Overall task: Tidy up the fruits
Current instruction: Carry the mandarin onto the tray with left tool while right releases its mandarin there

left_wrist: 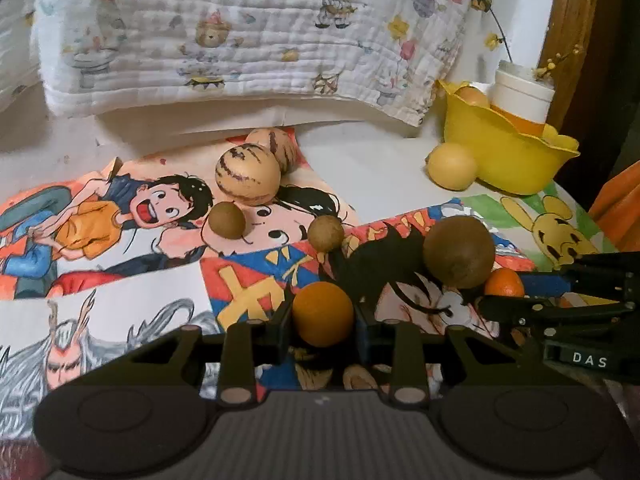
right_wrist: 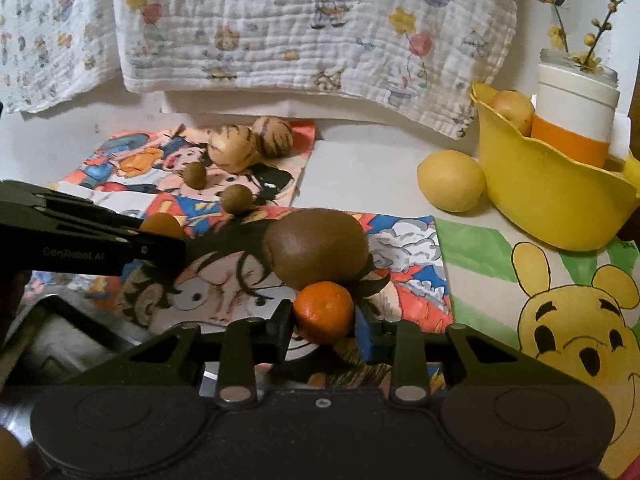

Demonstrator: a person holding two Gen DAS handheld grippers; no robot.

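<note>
- Writing: the right gripper's (right_wrist: 324, 320) arm, seen in the left wrist view, bears the letters "DAS"; the left gripper's (left_wrist: 323, 322) arm, seen in the right wrist view, reads "GenRobot AI".
- Left gripper: jaws drawn in tight on a dull orange fruit (left_wrist: 322, 314), one pad against each side of it, over the cartoon sheets (left_wrist: 248, 280) that cover the desk (left_wrist: 372, 168).
- Right gripper: jaws closed on a bright orange mandarin (right_wrist: 325, 312), pads pressing both sides; the brown kiwi (right_wrist: 316, 246) lies just behind, touching the mandarin.
- Only the right wrist view shows the yellow bear drawing whole (right_wrist: 576, 320), at the desk's right edge, and the apple-like fruit (right_wrist: 514, 110) clearly inside the yellow bowl (right_wrist: 552, 200).
- Only the left wrist view shows the silver-haired figure drawing (left_wrist: 80, 344) at the near left.
- Both views: two striped melons (left_wrist: 248, 174) touching each other at the far edge of the sheets, two small brown round fruits (left_wrist: 226, 220) just in front of them, and a yellow lemon (left_wrist: 452, 166) resting against the bowl near the desk's far right corner.
- A white and orange jar (right_wrist: 574, 120) stands behind the bowl; a printed cloth (right_wrist: 300, 32) hangs along the back.
</note>
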